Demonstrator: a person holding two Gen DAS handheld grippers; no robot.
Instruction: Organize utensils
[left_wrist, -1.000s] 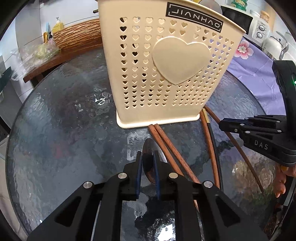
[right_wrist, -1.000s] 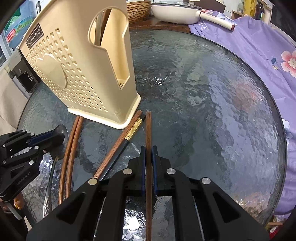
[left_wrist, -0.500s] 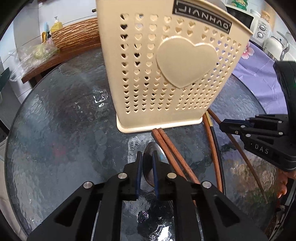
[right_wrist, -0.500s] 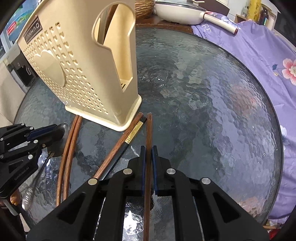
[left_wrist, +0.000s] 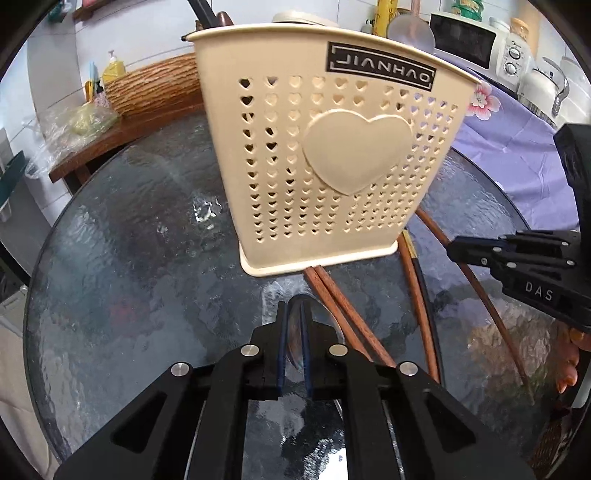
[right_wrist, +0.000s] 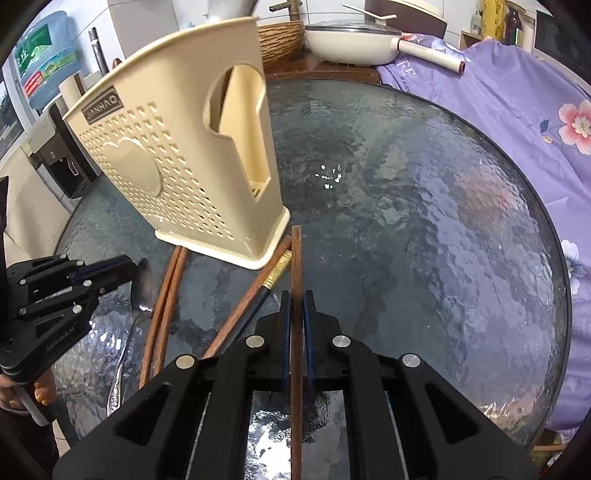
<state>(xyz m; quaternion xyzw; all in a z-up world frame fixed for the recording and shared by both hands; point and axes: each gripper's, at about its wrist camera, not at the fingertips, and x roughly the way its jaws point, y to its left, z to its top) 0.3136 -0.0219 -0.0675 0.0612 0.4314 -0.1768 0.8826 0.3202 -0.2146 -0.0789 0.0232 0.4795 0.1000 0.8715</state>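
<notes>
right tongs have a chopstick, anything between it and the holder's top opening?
Nothing visible blocks it. The right tongs are shut on one chopstick, whose tip lies beside the base of the beige holder. It must rise over the holder's wall.

Both your wrist views are bright with even daylight, nothing looks dim. The textured glass table throws small white glints: one patch left of the beige holder in your left view, another sparkle mid-table in your right view. You also get a bright reflection low down between the black arms near the bottom edge of both. Shadows are soft, barely any under the holder. Fisheye bending is strong: the table rim curves hard, the holder's walls bow, and the corners go black. Focus is pretty crisp in the middle, softer toward the edges, and the background kitchen stuff smears a bit.
</notes>
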